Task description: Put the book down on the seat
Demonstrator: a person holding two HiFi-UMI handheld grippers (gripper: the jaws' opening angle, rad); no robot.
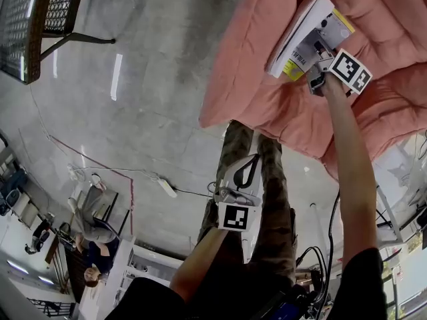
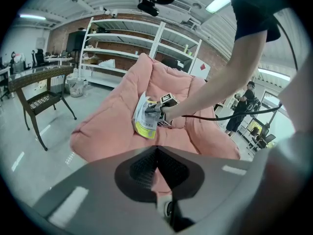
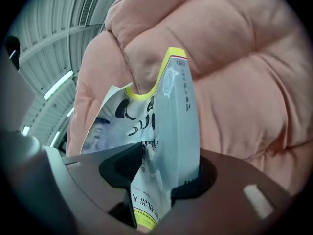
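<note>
Book [image 1: 303, 35] towards the middle of the seat cushion [image 1: 267, 92]: lying on the padding with the cover facing up, white page edges fanning slightly. Showing a glossy pale grey cover, a yellow band at one end, bold black cartoon-style lettering and a column of dark East Asian characters down the spine, too small to spell out. Right gripper [image 1: 317, 64] reaching onto the cushion, released, its jaws standing apart on either side of the book's spine end. Carrying a cube [image 1: 351, 71] with black-and-white square markers. Cushion looking soft and salmon-pink, quilted into fat puffy tufts with stitched seams. Left gripper [image 1: 245, 169] hanging just off the cushion's near edge, over the smooth grey concrete floor [image 1: 147, 79], clenched on nothing, dark rounded jaws meeting. Metal-framed woven chair [image 1: 40, 19] standing well apart from the cushion.
</note>
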